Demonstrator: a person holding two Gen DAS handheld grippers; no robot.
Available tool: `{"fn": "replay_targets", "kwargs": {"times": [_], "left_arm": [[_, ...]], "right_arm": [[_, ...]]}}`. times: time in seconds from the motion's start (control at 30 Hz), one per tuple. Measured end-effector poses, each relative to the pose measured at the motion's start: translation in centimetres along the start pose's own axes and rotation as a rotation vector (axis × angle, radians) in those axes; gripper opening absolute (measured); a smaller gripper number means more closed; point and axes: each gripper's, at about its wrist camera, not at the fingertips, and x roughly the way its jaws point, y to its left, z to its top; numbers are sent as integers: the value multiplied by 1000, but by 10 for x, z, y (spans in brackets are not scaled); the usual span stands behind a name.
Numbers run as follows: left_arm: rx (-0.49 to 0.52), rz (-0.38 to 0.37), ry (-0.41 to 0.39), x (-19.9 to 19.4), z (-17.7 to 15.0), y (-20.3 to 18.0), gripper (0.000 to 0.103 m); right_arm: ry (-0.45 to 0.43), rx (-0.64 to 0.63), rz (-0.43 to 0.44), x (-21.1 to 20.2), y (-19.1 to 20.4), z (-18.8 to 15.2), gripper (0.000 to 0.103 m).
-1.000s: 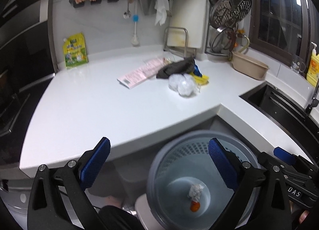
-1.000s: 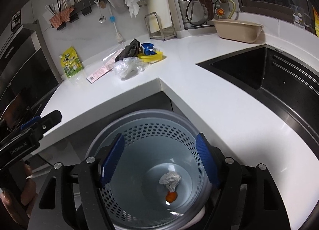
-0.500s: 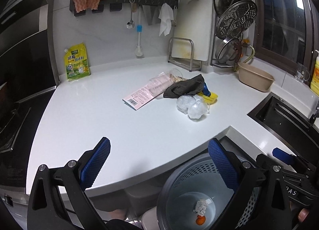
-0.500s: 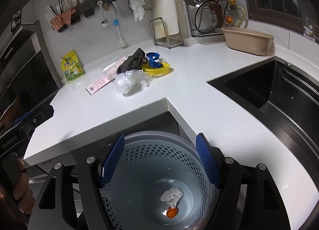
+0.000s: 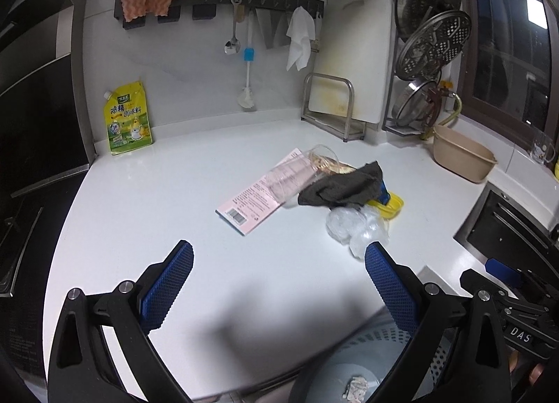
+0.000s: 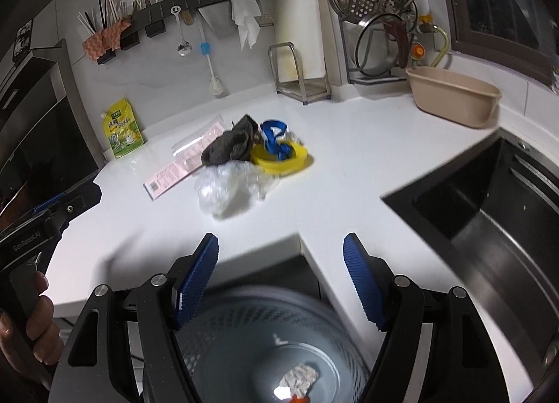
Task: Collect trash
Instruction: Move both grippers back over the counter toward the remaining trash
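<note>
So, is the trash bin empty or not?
Not empty: the trash bin holds a crumpled white wad and an orange scrap.

The left gripper is wide open with nothing in it, above a white counter. On the counter lies a pink packet. Just beside it are a dark cloth, a crumpled clear bag and something yellow, all in one pile. Below the counter edge is a grey bin with a paper ball inside. The right gripper shows at the right edge.
</note>
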Motion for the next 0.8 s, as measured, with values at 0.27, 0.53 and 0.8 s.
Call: {"fn": "replay_targets", "kwargs": {"times": [0.27,0.53,0.8], "left_arm": [[-6,26,31,39,19,9,97],[3,24,75,71,33,13,97],[15,13,104,82,27,7,97]], "right_arm": [[6,-14,14,29,0,32,71],[55,-56,-1,68,2,57,71],[52,-109,-43,93,7,72,71]]}}
